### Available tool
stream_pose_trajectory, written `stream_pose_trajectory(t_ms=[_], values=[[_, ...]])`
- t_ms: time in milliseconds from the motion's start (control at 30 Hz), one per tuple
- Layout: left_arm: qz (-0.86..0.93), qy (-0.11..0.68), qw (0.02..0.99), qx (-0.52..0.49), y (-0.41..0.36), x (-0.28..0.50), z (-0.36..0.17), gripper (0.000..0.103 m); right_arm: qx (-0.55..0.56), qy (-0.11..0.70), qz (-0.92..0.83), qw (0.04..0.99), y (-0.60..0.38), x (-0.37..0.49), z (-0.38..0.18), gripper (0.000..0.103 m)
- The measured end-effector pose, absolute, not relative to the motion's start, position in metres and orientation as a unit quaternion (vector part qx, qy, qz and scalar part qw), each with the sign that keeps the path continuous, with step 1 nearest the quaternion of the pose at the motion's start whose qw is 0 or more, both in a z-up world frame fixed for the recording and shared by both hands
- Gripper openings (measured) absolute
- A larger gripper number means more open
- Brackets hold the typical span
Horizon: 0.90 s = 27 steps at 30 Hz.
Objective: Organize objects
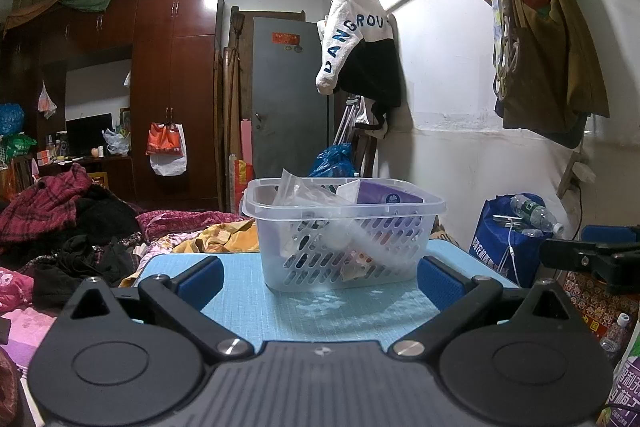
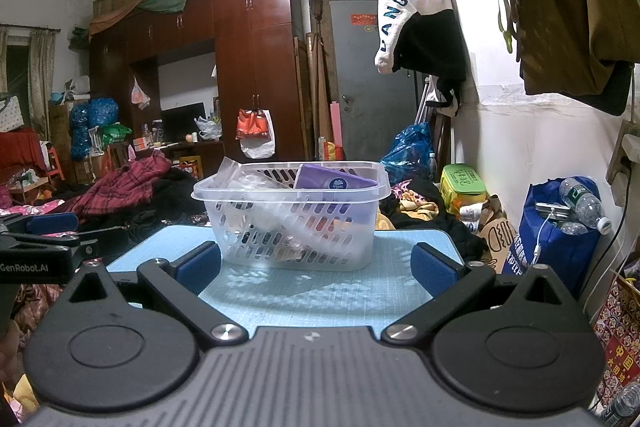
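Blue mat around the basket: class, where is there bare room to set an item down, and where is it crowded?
The blue mat is bare in front of the clear basket, between it and the open right tool, and in narrower strips either side. The open left tool faces the same patch. The basket itself is crowded: a purple pack and plastic bags.

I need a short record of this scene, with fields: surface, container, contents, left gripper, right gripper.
surface: blue mat, bare around the basket
container: clear plastic basket, upright on the mat
contents: purple packet, clear plastic bag; the rest is unclear
left gripper: open, holds nothing, short of the basket
right gripper: open, holds nothing, short of the basket
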<state>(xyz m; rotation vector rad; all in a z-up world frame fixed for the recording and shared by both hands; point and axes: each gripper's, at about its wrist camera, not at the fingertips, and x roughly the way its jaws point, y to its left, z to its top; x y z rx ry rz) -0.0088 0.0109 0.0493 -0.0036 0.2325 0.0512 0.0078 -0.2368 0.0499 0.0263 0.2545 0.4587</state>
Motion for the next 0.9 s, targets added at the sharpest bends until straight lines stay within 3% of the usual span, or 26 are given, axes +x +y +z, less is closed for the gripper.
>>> stream_pose_trajectory(t_ms=[900], values=[[0.021,0.111,0.994,-0.001,0.0083,-0.0069,0.0456,0.103,0.011,0.128,0.228,0.965,-0.237,0.0104,0.0484,0.103]])
